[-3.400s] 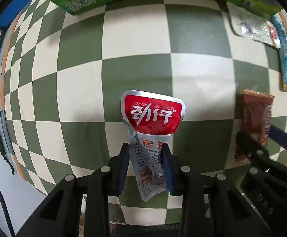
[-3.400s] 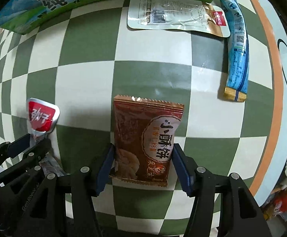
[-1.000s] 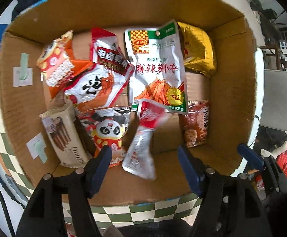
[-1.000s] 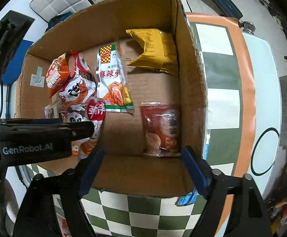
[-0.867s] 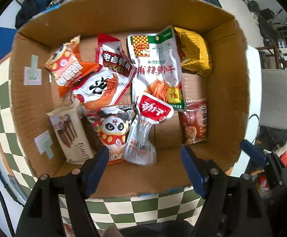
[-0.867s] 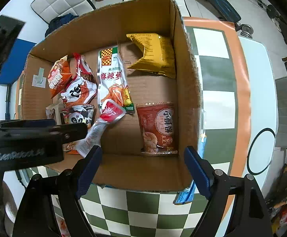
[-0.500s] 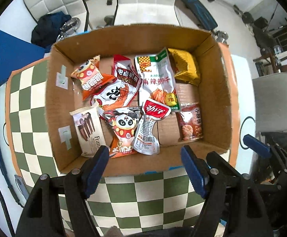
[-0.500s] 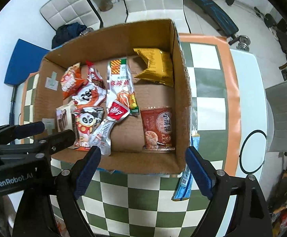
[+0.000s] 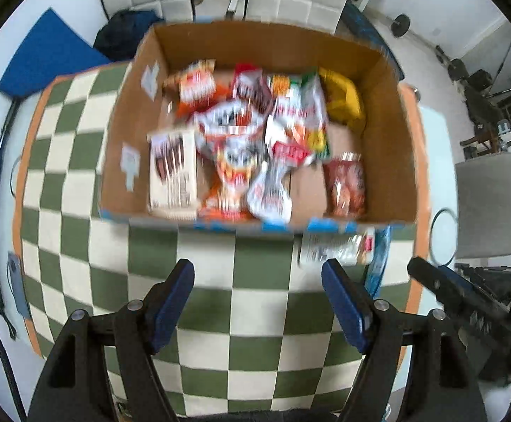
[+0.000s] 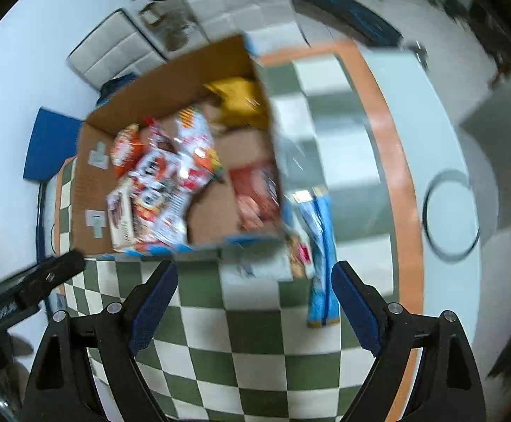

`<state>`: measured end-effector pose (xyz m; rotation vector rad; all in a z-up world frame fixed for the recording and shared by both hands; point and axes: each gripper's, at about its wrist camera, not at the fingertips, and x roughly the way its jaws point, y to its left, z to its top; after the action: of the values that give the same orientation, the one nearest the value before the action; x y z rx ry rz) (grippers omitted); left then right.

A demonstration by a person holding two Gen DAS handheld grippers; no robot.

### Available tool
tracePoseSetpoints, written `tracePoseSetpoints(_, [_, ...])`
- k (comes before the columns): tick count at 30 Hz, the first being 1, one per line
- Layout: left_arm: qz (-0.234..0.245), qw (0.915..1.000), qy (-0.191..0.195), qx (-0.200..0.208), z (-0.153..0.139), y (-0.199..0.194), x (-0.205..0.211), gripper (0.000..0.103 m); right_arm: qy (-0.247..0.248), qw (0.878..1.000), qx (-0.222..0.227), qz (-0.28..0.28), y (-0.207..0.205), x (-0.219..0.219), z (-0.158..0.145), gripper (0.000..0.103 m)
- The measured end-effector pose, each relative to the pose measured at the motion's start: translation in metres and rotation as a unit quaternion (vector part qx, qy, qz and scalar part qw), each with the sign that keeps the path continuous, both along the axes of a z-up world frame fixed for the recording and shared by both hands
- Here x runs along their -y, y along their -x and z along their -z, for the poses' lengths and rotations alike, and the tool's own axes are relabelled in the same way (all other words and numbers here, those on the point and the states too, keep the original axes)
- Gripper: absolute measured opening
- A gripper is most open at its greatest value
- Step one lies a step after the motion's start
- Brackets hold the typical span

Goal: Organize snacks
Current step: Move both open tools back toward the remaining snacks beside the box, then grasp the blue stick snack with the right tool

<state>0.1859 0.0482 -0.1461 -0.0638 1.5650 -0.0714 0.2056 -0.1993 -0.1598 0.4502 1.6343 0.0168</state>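
Above the checkered surface [image 9: 220, 263], I hold the left hand-held gripper [image 9: 258, 281] and the right hand-held gripper [image 10: 254, 283] with jaws apart and empty. Most snacks lie in the cardboard box [image 9: 389, 147]; a clear packet [image 9: 336, 248] and a blue stick pack [image 10: 320, 263] lie outside, touching its near right corner. I judge these come next: I should descend squarely, straddle each pack across its narrow side, and wait for the blur to settle.
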Motion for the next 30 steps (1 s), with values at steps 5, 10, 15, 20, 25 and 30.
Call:
tracePoseSetpoints(5, [0.003, 0.9995, -0.020, -0.024, 0.034, 0.026, 0.010, 0.074, -0.006, 0.999, -0.037, 0.030, 0.024, 0.021, 0.059, 0.089])
tracePoseSetpoints(10, [-0.003, 0.9985, -0.039, -0.039, 0.054, 0.039, 0.013, 0.074, 0.002, 0.998, -0.044, 0.033, 0.023, 0.023, 0.106, 0.074])
tracePoseSetpoints(15, [0.001, 0.9977, -0.059, -0.035, 0.060, 0.046, 0.012, 0.074, 0.035, 0.998, -0.047, 0.017, 0.019, 0.012, 0.131, 0.034])
tracePoseSetpoints(20, [-0.006, 0.9968, -0.067, -0.043, 0.068, 0.051, 0.007, 0.074, 0.050, 0.998, -0.038, -0.014, 0.034, -0.015, 0.127, 0.023])
tracePoseSetpoints(25, [-0.014, 0.9961, -0.071, -0.052, 0.075, 0.053, 0.000, 0.074, 0.027, 0.998, -0.049, -0.032, 0.061, -0.045, 0.125, 0.023])
tracePoseSetpoints(30, [-0.025, 0.9954, -0.068, -0.062, 0.083, 0.054, -0.004, 0.074, -0.002, 0.997, -0.063, -0.046, 0.083, -0.070, 0.126, 0.022])
